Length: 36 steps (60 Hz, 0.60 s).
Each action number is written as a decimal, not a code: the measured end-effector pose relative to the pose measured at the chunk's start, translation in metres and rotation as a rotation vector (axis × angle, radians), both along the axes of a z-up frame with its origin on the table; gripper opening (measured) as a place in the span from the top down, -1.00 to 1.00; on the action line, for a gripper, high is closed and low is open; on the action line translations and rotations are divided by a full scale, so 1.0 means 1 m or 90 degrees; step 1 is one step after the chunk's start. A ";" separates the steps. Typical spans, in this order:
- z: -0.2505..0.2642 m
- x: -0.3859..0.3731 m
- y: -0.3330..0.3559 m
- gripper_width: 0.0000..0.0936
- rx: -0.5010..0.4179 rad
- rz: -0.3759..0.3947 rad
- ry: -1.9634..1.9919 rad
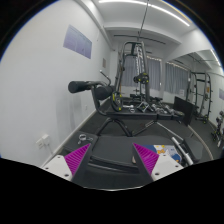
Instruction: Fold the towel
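Observation:
My gripper (112, 160) is open, its two fingers wide apart, with the magenta pads (76, 158) facing each other. Nothing is held between them. A dark grey surface (112, 152) lies between and just ahead of the fingers. It has a soft raised edge across it, and I cannot tell whether it is a towel or a padded bench. No other towel is in view.
A weight machine with a black frame (135, 75) stands ahead, and a padded roller arm (85, 87) sticks out to its left. A white wall with a poster (78, 40) runs along the left. Windows with blinds (178, 75) and dark furniture (188, 105) are at the right.

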State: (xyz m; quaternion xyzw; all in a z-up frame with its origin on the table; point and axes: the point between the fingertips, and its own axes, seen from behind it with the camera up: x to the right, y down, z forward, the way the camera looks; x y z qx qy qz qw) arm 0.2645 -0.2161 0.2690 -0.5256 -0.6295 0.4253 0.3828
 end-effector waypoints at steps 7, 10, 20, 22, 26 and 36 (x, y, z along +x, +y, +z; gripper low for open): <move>-0.025 -0.014 0.035 -0.83 0.013 -0.048 -0.018; -0.038 -0.017 0.053 -0.84 0.016 -0.065 -0.032; -0.078 -0.028 0.108 -0.84 0.019 -0.105 -0.055; -0.084 -0.032 0.114 -0.84 0.020 -0.113 -0.058; -0.094 -0.041 0.115 -0.84 0.022 -0.124 -0.061; -0.122 -0.070 0.119 -0.84 0.025 -0.119 -0.063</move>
